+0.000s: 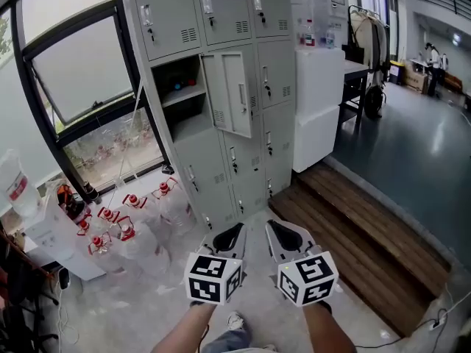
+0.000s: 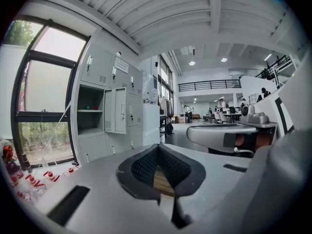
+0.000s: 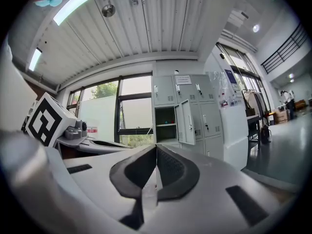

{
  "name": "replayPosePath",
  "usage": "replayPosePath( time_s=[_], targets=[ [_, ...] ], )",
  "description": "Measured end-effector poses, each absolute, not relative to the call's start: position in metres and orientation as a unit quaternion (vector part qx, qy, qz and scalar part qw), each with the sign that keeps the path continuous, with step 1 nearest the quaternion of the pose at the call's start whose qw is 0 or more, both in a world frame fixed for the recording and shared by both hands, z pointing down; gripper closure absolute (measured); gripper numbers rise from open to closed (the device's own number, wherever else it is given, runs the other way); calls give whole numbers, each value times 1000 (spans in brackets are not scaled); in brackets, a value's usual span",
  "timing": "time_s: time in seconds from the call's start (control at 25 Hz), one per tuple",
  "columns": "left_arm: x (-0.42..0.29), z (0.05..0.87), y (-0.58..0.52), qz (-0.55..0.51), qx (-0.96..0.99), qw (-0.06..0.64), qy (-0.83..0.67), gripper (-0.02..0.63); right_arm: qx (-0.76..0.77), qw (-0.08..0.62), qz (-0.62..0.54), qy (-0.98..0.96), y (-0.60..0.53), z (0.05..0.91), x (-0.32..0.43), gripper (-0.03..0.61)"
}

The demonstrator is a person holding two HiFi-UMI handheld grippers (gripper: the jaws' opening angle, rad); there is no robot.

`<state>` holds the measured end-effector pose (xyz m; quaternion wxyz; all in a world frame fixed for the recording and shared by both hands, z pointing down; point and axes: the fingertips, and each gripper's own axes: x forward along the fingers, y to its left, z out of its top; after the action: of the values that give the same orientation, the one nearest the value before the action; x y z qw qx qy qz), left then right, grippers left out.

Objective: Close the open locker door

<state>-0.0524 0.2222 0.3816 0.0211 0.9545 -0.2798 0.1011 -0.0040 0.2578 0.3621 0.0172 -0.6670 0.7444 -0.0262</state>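
Clear plastic water bottles with red caps (image 1: 125,226) crowd the pale floor at about 9 o'clock from the two hand-held tools. Behind them rises a tall bank of grey metal lockers (image 1: 169,20), with one middle compartment gaping. Its grey metal locker door (image 1: 229,94) hangs at roughly 12 o'clock from the tools and well apart from them, long axis upright, swung outward from the right side of the opening so its free edge points into the room. The left gripper (image 1: 234,232) is clenched on nothing, pad tips meeting; the right gripper (image 1: 276,230) is likewise clamped empty. A brown wooden plank platform (image 1: 368,248) lies at 3 o'clock
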Motion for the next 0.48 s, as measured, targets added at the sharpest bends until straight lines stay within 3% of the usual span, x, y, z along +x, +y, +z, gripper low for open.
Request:
replayPosePath(
  time_s=[0.48],
  targets=[
    [-29,385,125,93,961,44,-257,607,-681,-21,-32,731,166,366,14,572]
  ],
)
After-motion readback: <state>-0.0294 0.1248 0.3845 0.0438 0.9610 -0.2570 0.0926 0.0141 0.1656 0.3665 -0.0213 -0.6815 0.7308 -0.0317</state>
